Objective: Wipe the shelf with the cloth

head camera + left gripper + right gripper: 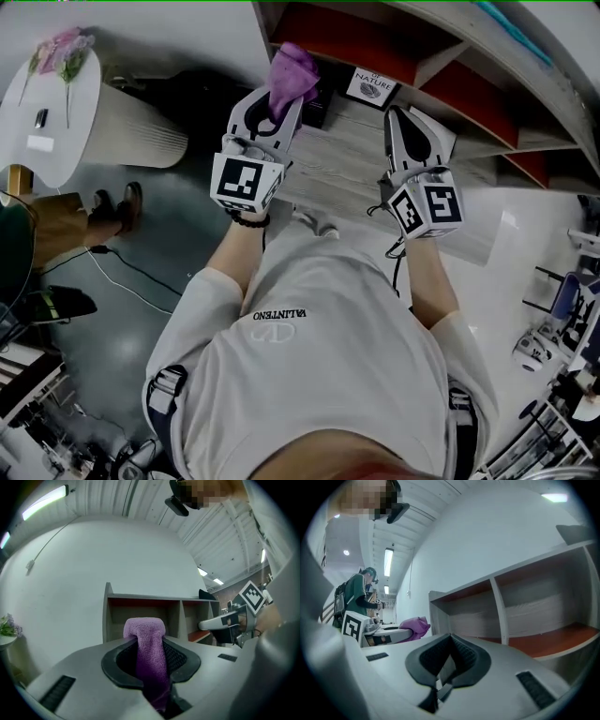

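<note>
White T-shirt [319,375] fills the bottom of the head view, both arms reaching out toward the shelf [424,67]. Left gripper [281,101] has its jaws pinched on the purple cloth [293,73] – a fold bunches up above the tips and the rest hangs down between the pads. It's held up near the shelf's left end; can't tell if it touches. Right gripper [397,118] is pressed together on nothing, hovering in front of the open compartments, well apart from the cloth. Small framed card [372,87] sits between the two grippers.
</note>
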The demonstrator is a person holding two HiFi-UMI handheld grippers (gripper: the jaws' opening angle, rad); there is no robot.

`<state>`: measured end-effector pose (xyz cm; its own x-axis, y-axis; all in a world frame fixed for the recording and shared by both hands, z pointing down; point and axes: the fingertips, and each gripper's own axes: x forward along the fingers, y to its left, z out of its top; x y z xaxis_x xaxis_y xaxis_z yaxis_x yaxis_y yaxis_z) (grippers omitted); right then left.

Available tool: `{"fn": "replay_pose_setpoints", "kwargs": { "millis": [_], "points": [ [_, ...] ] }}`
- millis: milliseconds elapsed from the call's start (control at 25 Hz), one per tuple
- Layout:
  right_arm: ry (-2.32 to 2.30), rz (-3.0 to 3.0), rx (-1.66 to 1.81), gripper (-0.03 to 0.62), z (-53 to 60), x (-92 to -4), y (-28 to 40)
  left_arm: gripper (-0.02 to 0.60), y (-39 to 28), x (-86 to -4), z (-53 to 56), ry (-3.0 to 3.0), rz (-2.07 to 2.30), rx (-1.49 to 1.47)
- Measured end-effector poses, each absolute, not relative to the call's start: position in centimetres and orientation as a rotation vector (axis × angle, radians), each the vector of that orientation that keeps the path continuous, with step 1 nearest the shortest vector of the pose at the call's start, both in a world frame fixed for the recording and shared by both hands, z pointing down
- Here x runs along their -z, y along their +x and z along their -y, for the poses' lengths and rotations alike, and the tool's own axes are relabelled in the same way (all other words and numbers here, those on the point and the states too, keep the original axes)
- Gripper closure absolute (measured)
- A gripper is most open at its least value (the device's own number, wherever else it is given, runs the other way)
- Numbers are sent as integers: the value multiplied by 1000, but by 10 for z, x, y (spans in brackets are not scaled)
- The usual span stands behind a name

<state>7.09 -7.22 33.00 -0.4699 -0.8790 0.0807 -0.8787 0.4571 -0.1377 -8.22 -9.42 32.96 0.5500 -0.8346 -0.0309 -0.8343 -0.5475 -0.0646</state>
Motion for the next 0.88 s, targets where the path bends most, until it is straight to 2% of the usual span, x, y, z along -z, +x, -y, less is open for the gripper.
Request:
{"fn": "replay_pose_setpoints", "kwargs": {
  "millis": [440, 880],
  "points": [
    [-1691, -2670, 263, 595, 143, -352, 34, 492, -98, -368, 182, -2758, -1453, 42],
    [-1698, -2671, 284, 595, 183, -362, 25, 492, -95, -377, 221, -2734, -1475, 75]
  ]
}}
